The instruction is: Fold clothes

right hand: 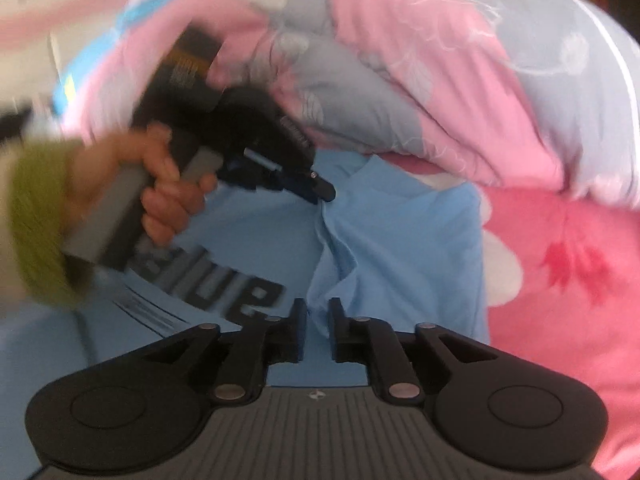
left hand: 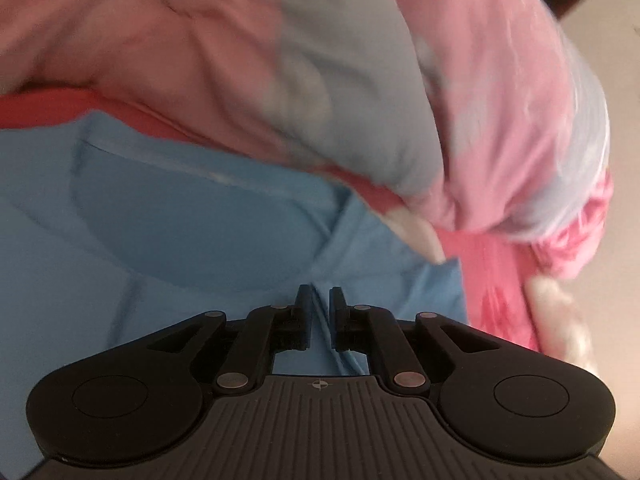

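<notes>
A light blue T-shirt [left hand: 180, 220] lies spread on the bed, its neckline showing in the left wrist view. In the right wrist view the T-shirt [right hand: 400, 240] shows dark lettering [right hand: 240, 292]. My left gripper [left hand: 320, 292] is shut on a raised fold of the blue cloth. From the right wrist view that left gripper [right hand: 322, 196] bites the top of a ridge, held by a hand [right hand: 168, 184]. The ridge runs down to my right gripper [right hand: 318, 304], whose jaws stand slightly apart with the fold lying between them, not pinched.
A bulky pink and grey quilt [right hand: 440, 80] is heaped right behind the shirt, also filling the top of the left wrist view as the quilt [left hand: 360, 80]. A pink sheet with red leaves [right hand: 560, 280] covers the bed to the right. A green sleeve [right hand: 36, 220] is at left.
</notes>
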`<act>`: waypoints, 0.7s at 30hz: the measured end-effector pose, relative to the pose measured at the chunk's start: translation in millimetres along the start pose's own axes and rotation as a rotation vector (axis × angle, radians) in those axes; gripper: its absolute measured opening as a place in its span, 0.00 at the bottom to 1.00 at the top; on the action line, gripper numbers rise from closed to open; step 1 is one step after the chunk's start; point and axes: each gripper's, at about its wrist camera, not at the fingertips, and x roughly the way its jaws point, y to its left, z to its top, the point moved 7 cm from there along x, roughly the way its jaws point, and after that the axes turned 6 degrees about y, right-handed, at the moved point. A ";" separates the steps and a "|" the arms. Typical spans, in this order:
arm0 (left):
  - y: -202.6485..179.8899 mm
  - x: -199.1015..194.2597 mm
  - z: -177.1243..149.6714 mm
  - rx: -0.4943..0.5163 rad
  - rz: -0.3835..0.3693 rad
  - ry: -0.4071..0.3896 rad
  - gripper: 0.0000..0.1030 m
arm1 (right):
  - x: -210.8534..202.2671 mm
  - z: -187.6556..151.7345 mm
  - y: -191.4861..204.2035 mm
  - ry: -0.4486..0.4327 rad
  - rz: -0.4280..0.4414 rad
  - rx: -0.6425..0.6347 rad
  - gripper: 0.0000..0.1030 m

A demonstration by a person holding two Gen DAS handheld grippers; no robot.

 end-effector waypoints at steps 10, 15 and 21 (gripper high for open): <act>-39.4 -111.2 23.9 0.102 0.013 -0.033 0.07 | -123.0 -1.8 -41.1 -0.149 0.303 0.419 0.16; -58.9 -87.8 -5.1 0.185 0.034 0.013 0.08 | -80.7 16.2 -62.0 -0.141 0.199 0.455 0.15; -57.3 -33.8 -51.8 0.163 -0.031 0.040 0.08 | 5.7 14.8 -39.9 -0.016 -0.007 0.244 0.14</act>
